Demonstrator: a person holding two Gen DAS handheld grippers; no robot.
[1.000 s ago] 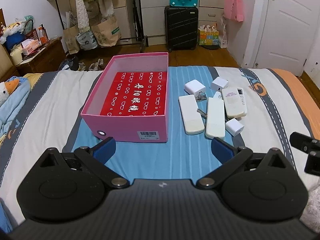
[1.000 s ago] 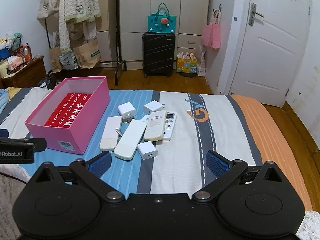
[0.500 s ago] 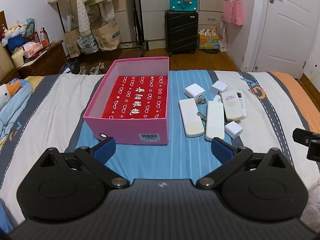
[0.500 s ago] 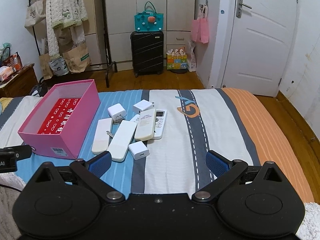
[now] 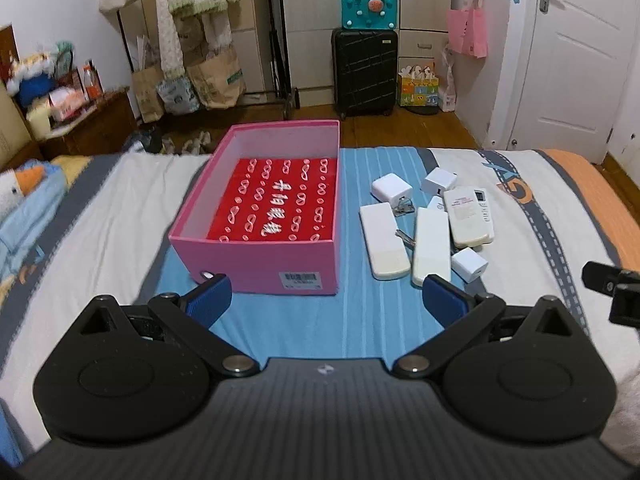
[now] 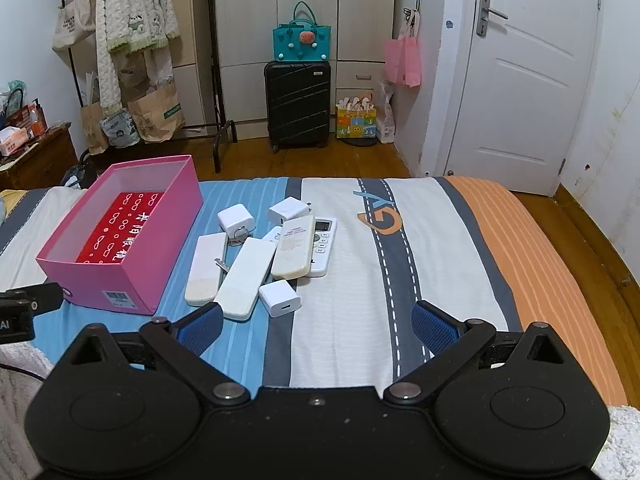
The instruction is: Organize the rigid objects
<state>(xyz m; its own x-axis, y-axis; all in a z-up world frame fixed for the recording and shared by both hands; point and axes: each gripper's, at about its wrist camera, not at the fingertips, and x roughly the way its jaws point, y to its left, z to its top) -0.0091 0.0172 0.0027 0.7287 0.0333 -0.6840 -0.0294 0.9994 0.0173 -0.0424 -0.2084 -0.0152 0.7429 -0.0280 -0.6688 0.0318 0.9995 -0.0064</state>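
Pink cardboard, that's the box [image 5: 256,258], sitting just ahead of the left gripper [image 5: 326,300] and a bit to its left, with nothing in it but a red printed liner. Left gripper's jaws are spread wide and hold nothing. Ahead and to its right is the pile of white stuff on the bed [image 5: 360,320]: two long flat remotes [image 5: 430,246] side by side, a chunkier remote with a label [image 5: 468,218] lying partly over another one, three little charger cubes [image 5: 470,264] around the edges, and what looks like keys [image 5: 404,236] poking out between the long ones.

Right gripper [image 6: 316,324] is wide open too, nothing in it, with the nearest charger cube just ahead and slightly left of its centre.

So I'd say nothing has been sorted yet, this is the approach before the first pick. That near cube looks like the easy first grab: drop down, close on its sides, carry it left to the box.

Only the right view shows the button face of the buried remote [image 6: 324,246]; only the left view looks straight down into the box floor
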